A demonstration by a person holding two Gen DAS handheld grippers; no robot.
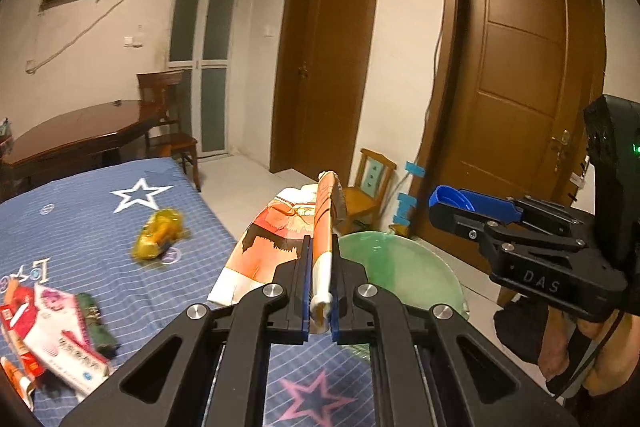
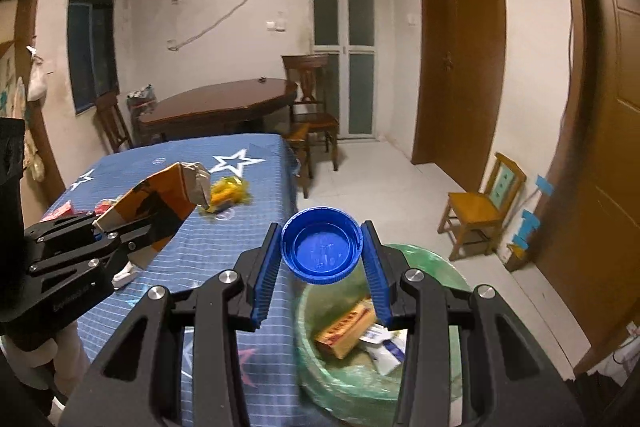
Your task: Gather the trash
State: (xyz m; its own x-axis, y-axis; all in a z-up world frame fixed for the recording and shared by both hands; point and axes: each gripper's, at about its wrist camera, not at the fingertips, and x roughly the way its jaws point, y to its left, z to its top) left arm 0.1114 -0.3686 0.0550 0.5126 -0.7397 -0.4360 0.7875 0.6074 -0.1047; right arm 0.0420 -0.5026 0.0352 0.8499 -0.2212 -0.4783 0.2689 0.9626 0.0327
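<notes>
blue cap (image 2: 322, 245) sits pinched edge-on between the pads of my right gripper (image 2: 322, 259), open side facing the camera, jaws part-closed on its rim. green-lined bin (image 2: 452, 275) lies directly beneath and just past the fingertips, roughly 6 o'clock from the cap; a yellow box and papers already lie inside. judgement: the cap only needs to be released over the opening.

flattened orange carton (image 1: 280, 239) is clamped by one folded edge in my left gripper (image 1: 321, 301), jaws nearly shut on it. its long axis runs away from me toward 12 o'clock. bin rim (image 1: 400, 259) lies at 3 o'clock of the carton, near. right hand is nearer the bin.

star-print blue tablecloth (image 1: 92, 227) holds a yellow wrapper (image 1: 158, 235) at 10 o'clock.
</notes>
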